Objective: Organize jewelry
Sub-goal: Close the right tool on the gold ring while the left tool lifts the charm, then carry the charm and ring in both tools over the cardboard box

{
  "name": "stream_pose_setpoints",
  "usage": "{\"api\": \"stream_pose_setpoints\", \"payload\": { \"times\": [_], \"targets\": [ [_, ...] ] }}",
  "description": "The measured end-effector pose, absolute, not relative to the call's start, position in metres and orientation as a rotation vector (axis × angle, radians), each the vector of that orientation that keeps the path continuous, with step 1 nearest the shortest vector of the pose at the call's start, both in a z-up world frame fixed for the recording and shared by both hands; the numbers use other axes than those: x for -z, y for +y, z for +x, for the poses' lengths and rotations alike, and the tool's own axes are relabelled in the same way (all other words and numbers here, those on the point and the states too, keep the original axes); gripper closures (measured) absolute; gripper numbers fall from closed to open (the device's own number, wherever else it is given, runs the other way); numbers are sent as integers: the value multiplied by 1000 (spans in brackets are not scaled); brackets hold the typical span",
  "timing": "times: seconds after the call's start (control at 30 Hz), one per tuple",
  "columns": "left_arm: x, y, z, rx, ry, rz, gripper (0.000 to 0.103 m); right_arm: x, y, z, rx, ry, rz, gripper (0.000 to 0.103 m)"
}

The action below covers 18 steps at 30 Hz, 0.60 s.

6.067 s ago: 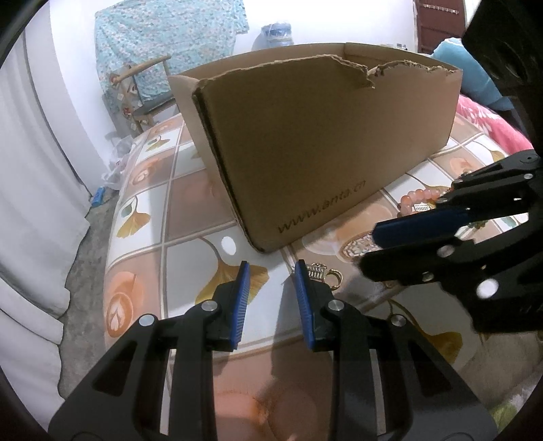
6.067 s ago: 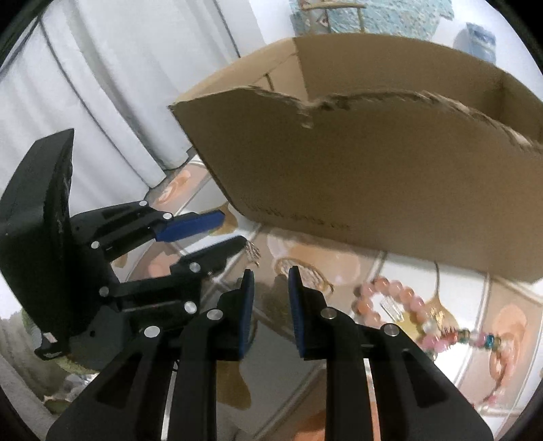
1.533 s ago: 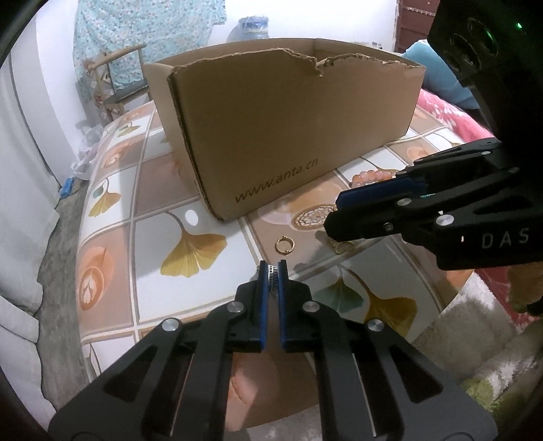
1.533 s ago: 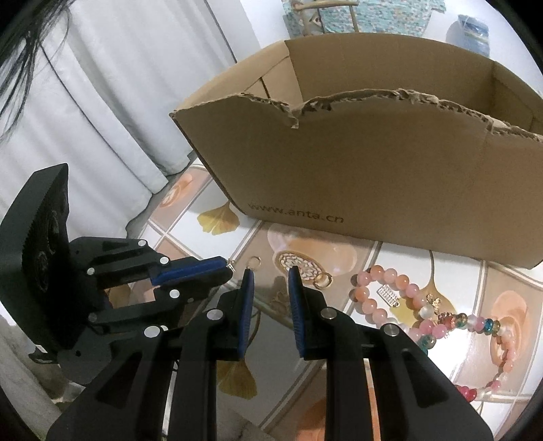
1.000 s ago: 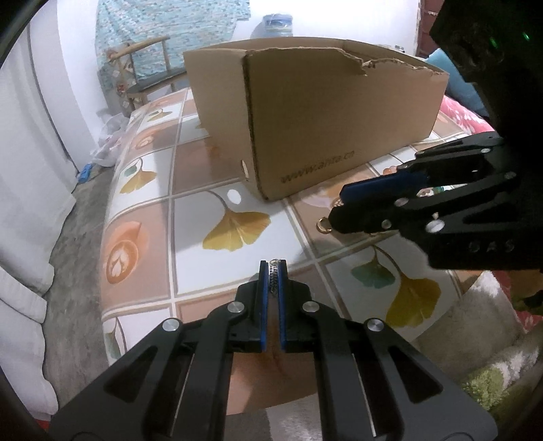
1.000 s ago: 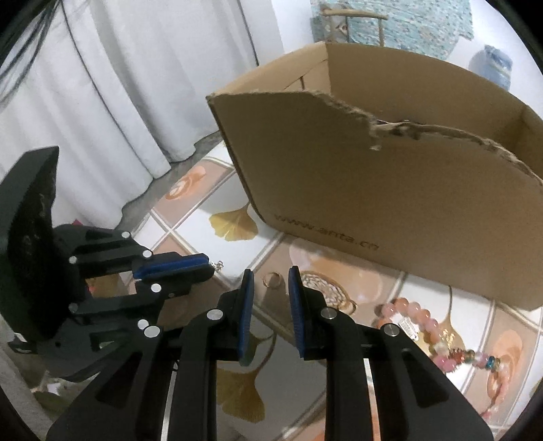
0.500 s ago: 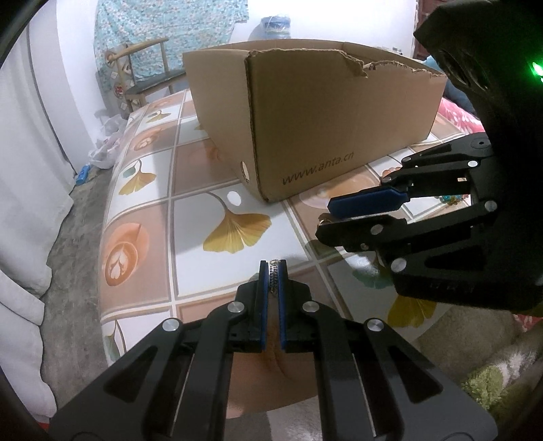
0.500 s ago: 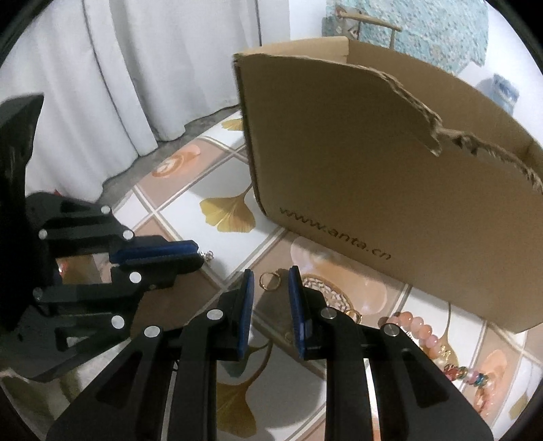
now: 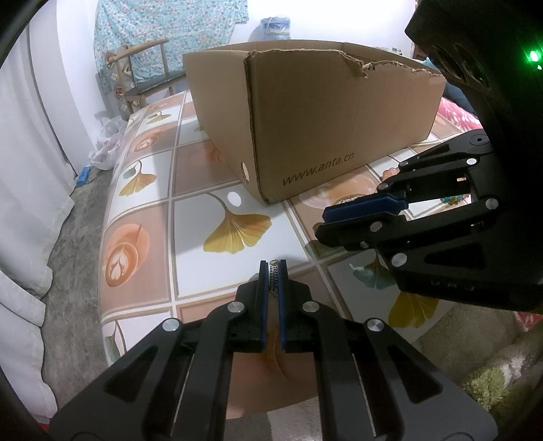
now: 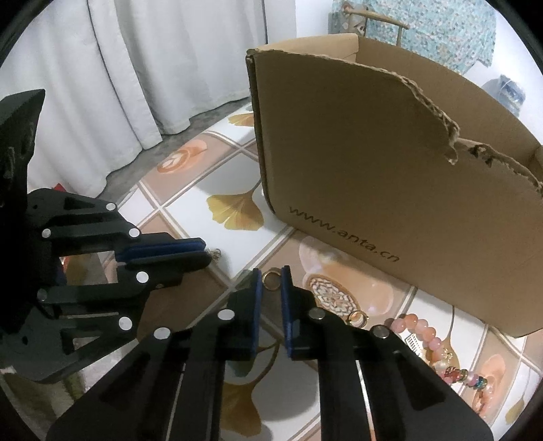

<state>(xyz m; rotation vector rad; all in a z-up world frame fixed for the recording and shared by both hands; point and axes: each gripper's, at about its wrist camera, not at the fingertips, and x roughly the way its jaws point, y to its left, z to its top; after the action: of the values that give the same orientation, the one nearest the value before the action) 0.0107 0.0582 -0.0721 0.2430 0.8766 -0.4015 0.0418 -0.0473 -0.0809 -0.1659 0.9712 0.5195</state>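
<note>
I'm closing my right tool [image 10: 271,280] on the ring [image 10: 271,279], tiny, slippery, pinched across its band; left tool [image 9: 272,271] clamped on a clip [image 9: 273,275].

Black left tool [image 9: 272,268], blue pads [image 9: 261,298], silver screws.

A wooden armchair [image 9: 146,73] stands by the far wall with a blue floral cloth [image 9: 169,27] hanging behind it. White curtains [image 10: 112,74] fall to the grey floor [image 9: 71,217]. A blue water jug [image 9: 275,29] sits farther back.
</note>
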Motion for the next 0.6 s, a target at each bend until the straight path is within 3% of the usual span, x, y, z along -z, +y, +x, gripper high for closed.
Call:
{"api": "stream_pose_setpoints", "payload": {
  "times": [0.6],
  "targets": [
    [65,56,6,412,818,243,102,63,-78,31,-507,942,-80,92]
  ]
}}
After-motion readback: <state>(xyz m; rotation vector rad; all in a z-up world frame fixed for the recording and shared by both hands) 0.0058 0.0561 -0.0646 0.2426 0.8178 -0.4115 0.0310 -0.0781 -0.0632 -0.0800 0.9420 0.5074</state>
